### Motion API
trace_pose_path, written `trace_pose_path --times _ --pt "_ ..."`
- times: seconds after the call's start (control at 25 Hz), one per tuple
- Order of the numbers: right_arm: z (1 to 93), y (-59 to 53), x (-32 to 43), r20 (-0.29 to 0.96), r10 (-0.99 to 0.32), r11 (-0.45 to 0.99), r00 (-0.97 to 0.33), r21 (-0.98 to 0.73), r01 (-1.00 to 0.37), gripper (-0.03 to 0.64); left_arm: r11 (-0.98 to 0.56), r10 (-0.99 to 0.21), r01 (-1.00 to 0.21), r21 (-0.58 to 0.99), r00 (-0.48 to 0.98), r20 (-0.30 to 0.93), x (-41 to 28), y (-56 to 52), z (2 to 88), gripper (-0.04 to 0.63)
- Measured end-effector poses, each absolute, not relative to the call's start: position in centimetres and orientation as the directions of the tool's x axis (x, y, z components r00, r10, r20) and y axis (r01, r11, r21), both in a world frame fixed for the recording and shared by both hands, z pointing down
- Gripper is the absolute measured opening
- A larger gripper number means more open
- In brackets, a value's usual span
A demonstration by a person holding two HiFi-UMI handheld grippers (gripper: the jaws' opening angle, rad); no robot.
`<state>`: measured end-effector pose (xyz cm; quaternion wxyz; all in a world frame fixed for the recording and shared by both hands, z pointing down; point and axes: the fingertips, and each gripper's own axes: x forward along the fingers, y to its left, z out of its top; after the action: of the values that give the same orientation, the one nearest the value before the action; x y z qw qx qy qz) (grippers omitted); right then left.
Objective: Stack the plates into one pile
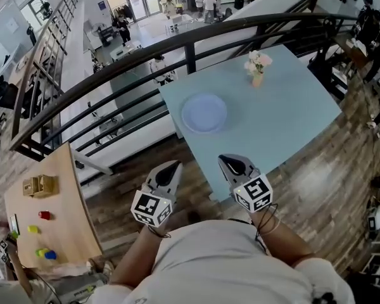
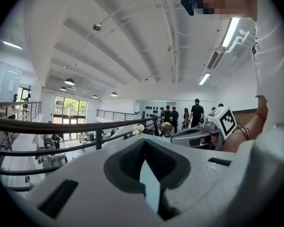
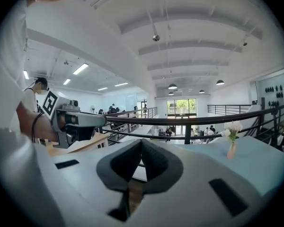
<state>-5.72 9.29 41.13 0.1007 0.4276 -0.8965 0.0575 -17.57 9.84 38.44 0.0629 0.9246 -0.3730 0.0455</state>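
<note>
Evidently left gripper (image 1: pixel 173 168) and right gripper (image 1: pixel 230 164) are closed, empty; plate pile (image 1: pixel 204 113) looks complete. Keep clear of flower vase (image 1: pixel 257 66).

flower vase (image 1: pixel 258 68): on blue table (image 1: pixel 291 113) | railing (image 1: pixel 190 56): beyond | wooden table (image 1: pixel 63 189): left

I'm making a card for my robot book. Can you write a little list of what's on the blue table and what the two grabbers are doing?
table: light blue table, beside a black railing
plate: pale blue plate, lying flat on the table; I can't tell whether more plates lie under it
vase: small vase of flowers, upright, apart from the plate
left gripper: jaws together, empty, short of the table
right gripper: jaws together, empty, short of the table
side table: wooden table with small coloured blocks
</note>
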Motion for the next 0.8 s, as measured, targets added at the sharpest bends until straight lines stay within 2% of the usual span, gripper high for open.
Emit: trace_pose_path --times 0.28,0.56,0.8 --pt "40.3 13.4 -2.7 0.217 -0.715 0.682 -0.664 0.009 -0.731 0.005 -0.683 -0.719 -0.726 0.084 0.688 0.099 -13.7 13.9 37.6 0.005" --pt "40.2 18.2 1.3 0.218 -0.680 0.720 -0.700 0.017 -0.694 0.006 -0.667 -0.733 -0.742 0.074 0.670 0.117 -8.8 19.1 38.3 0.005" --pt "40.1 21.0 2.6 0.205 -0.658 0.742 -0.725 0.014 -0.670 0.005 -0.648 -0.748 -0.758 0.075 0.652 0.125 -7.2 21.8 38.6 0.005"
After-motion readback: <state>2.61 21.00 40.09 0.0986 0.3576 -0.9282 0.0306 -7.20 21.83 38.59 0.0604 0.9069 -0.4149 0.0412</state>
